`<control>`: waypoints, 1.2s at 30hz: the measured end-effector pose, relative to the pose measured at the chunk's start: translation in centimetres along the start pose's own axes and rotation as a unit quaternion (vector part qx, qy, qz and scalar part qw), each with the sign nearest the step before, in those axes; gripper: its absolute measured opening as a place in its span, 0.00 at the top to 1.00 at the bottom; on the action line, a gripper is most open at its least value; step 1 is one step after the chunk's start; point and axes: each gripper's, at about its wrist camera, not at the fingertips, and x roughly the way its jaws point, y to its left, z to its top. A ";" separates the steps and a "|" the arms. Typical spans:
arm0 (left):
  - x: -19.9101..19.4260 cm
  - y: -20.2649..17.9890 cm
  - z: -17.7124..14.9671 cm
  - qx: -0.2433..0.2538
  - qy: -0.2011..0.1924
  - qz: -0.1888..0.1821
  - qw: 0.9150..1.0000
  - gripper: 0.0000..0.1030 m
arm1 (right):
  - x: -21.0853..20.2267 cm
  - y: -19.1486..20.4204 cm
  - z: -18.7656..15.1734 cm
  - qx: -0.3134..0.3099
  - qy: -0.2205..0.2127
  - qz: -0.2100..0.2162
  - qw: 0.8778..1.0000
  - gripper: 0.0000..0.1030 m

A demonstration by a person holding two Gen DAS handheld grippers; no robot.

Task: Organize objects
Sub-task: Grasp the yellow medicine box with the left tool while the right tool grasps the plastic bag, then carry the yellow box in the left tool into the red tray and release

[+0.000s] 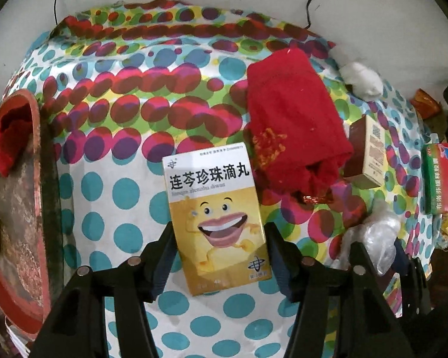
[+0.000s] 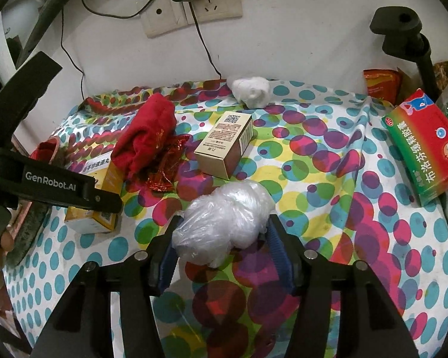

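A yellow medicine box point(image 1: 215, 217) with a cartoon face lies flat on the dotted cloth point(image 1: 110, 214), and my left gripper point(image 1: 218, 229) stands open around its lower half, a finger close to each long side. In the right wrist view the same box point(image 2: 104, 185) shows under the left gripper's black body point(image 2: 59, 185). A crumpled clear plastic bag point(image 2: 224, 223) rests on the cloth between my right gripper's point(image 2: 222, 232) blue pads point(image 2: 279, 253), which touch it on both sides. That bag point(image 1: 379, 235) also appears at the right of the left wrist view.
A folded red cloth point(image 2: 146, 137) lies over red foil point(image 2: 164, 173). Nearby are a beige carton point(image 2: 224, 146), a white wad point(image 2: 251, 91) by the wall and a red-green medicine box point(image 2: 424, 146) at the right edge. A worn red basin point(image 1: 18, 208) stands left.
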 end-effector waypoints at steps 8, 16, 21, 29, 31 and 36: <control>-1.2 0.1 -0.1 0.026 -0.033 -0.007 0.999 0.46 | -0.1 0.1 0.0 0.000 0.000 0.000 1.000 0.46; -1.4 0.0 -0.8 0.039 -0.028 -0.016 0.999 0.46 | 0.0 0.1 -0.1 -0.002 0.001 0.000 1.000 0.46; -2.7 0.5 -2.1 0.042 -0.032 -0.017 0.998 0.46 | 0.0 0.1 -0.1 -0.004 0.001 -0.002 1.000 0.46; -5.1 2.2 -2.7 0.045 -0.048 -0.012 0.998 0.46 | 0.0 0.1 0.0 -0.007 0.002 -0.005 1.000 0.46; -5.6 2.7 -2.8 0.043 -0.049 -0.009 0.998 0.46 | 0.1 0.2 0.1 -0.008 0.002 -0.006 1.000 0.46; -6.7 3.7 -3.3 0.042 -0.057 -0.005 0.997 0.46 | 0.1 0.2 0.1 -0.012 0.003 -0.010 1.000 0.46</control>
